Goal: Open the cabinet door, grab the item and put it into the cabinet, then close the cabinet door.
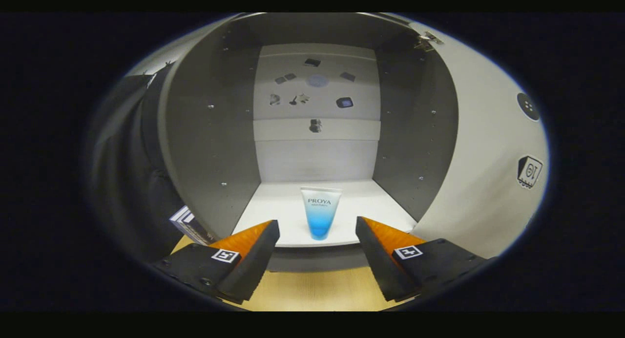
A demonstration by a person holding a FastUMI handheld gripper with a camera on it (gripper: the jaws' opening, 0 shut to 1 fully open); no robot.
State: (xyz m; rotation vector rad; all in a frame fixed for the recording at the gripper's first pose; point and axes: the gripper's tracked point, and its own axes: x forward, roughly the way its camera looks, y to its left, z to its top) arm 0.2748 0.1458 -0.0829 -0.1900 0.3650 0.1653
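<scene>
The cabinet (215, 133) stands open straight ahead, with grey side walls and a white shelf floor (371, 201). Its white door (488, 172) is swung out to the right of the opening. A white-and-blue tube (320, 212) stands upright near the front edge of the shelf floor, cap end down. My gripper (317, 233) is open, its fingers spread wide just in front of the shelf edge. The tube shows between the two fingertips and slightly beyond them, touched by neither.
The cabinet sits on a light wooden tabletop (312, 289) under the fingers. A small printed box (188, 224) leans by the cabinet's left front corner. Small dark stickers (312, 84) dot the cabinet's white back wall. Dark cloth hangs to the left.
</scene>
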